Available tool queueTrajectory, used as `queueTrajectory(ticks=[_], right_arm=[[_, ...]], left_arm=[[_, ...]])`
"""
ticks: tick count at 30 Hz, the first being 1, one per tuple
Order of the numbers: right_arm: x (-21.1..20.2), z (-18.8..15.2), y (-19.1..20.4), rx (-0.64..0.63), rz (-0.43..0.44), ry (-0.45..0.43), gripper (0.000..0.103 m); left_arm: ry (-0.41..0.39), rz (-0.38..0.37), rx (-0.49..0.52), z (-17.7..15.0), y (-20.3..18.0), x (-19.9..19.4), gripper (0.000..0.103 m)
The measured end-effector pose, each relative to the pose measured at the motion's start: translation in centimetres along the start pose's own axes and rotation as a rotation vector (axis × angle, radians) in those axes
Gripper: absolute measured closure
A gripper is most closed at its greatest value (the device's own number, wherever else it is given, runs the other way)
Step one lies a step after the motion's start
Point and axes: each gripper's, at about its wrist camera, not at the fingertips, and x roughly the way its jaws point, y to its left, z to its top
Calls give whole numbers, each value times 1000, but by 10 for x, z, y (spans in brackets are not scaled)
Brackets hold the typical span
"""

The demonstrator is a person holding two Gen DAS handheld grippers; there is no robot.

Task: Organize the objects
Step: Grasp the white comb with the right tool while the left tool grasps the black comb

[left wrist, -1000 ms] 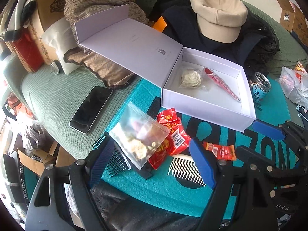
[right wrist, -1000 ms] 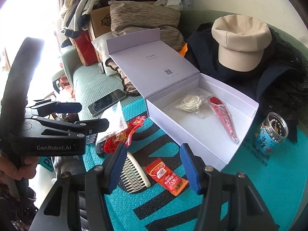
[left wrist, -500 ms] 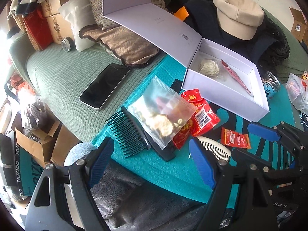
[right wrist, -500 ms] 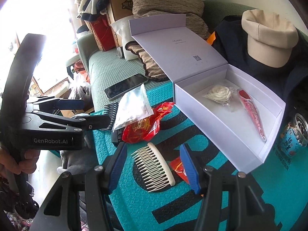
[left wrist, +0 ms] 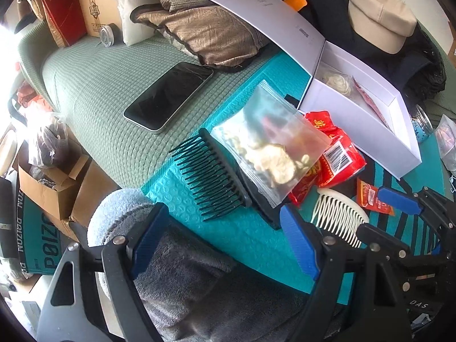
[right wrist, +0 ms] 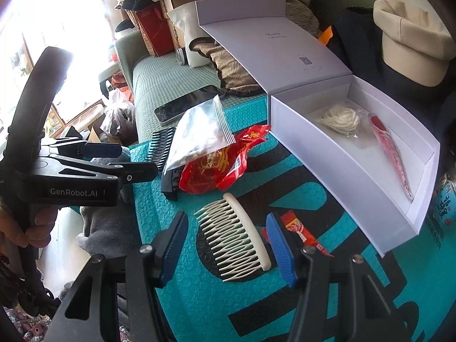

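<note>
A black comb (left wrist: 211, 179) lies on the teal mat (left wrist: 248, 242), partly under a clear zip bag (left wrist: 270, 142) that rests on a red snack packet (left wrist: 336, 156). My left gripper (left wrist: 225, 239) hovers open just short of the black comb, nothing between its fingers. A white comb (right wrist: 242, 233) lies flat on the mat, and my right gripper (right wrist: 228, 245) stands open above it, one finger on each side, pads not touching. A small red sachet (right wrist: 299, 228) lies by the right finger. The open white box (right wrist: 327, 165) holds a white coil (right wrist: 342, 119) and a long pink packet (right wrist: 390, 154).
A phone (left wrist: 168, 94) lies on the green cushion left of the mat. Behind the box are a pillow (left wrist: 211, 34), dark clothes and a beige hat (right wrist: 410, 45). A printed can (right wrist: 444, 202) stands right of the box. A grey towel (left wrist: 176, 279) lies under my left gripper.
Both grippers have sunk toward the mat and shifted left. The white comb now sits between the right fingers, and the black comb has come close ahead of the left gripper. Neither opening has changed.
</note>
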Motion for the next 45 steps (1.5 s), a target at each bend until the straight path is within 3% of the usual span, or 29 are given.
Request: queueTrajectory(ticks=[14, 32, 37, 42, 43, 45], right_arm=[[19, -12, -11, -16, -15, 76, 45], [37, -13, 5, -137, -72, 122, 43], [37, -16, 10, -161, -79, 123, 43], [37, -16, 9, -130, -86, 114, 46], [37, -17, 10, -136, -86, 111, 53], [36, -18, 12, -146, -90, 104, 55]], left_arm=[[25, 73, 11, 9, 8, 26, 24], [56, 51, 0, 29, 13, 60, 19], [25, 59, 9, 31, 11, 62, 18], [-5, 45, 24, 27, 10, 59, 25], [-9, 43, 29, 26, 8, 59, 29], [-13, 28, 44, 25, 5, 57, 39]])
